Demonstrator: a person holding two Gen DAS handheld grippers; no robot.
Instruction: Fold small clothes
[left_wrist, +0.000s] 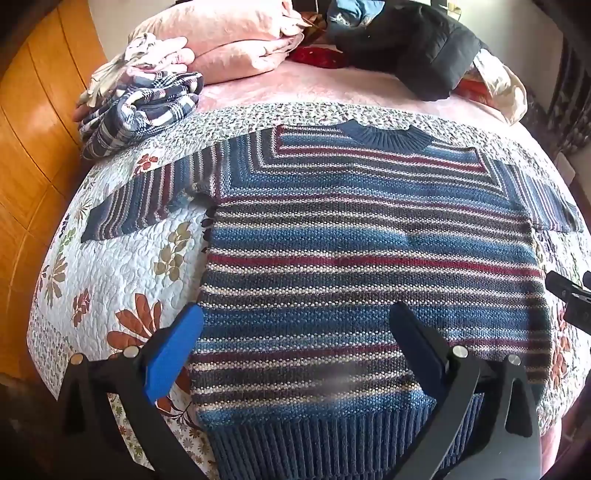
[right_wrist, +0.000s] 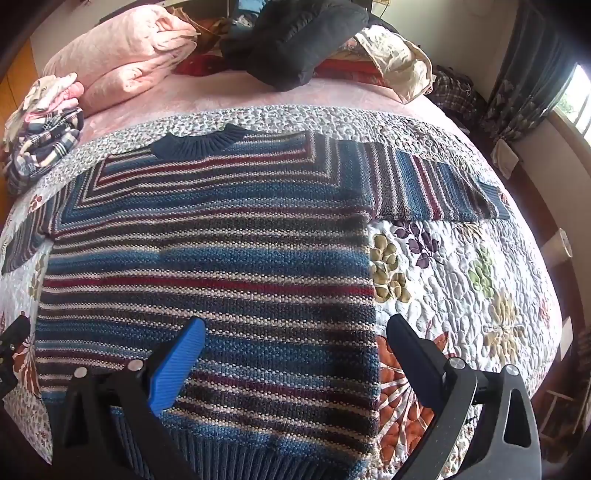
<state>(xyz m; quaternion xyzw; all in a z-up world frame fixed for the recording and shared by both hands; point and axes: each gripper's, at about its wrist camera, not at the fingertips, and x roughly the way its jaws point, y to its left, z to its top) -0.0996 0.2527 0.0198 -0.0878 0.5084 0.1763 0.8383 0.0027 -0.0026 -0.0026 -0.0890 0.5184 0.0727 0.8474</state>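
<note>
A striped knit sweater (left_wrist: 369, 258) in blue, maroon, grey and white lies flat on a floral quilt (left_wrist: 122, 266), collar away from me, both sleeves spread out. My left gripper (left_wrist: 295, 325) is open above the sweater's lower left part, over its left edge, with nothing between its fingers. My right gripper (right_wrist: 295, 332) is open above the lower right part of the sweater (right_wrist: 207, 266), its right finger over the quilt (right_wrist: 461, 280) beyond the sweater's side edge. The right gripper's tip shows at the right edge of the left wrist view (left_wrist: 569, 291).
A pile of plaid and light clothes (left_wrist: 140, 99) sits at the far left of the bed. Pink bedding (left_wrist: 229, 40), a black garment (left_wrist: 413, 44) and a cream pillow (right_wrist: 399, 59) lie at the far end. A wooden wall (left_wrist: 29, 147) stands left; a curtained window (right_wrist: 569, 96) is at the right.
</note>
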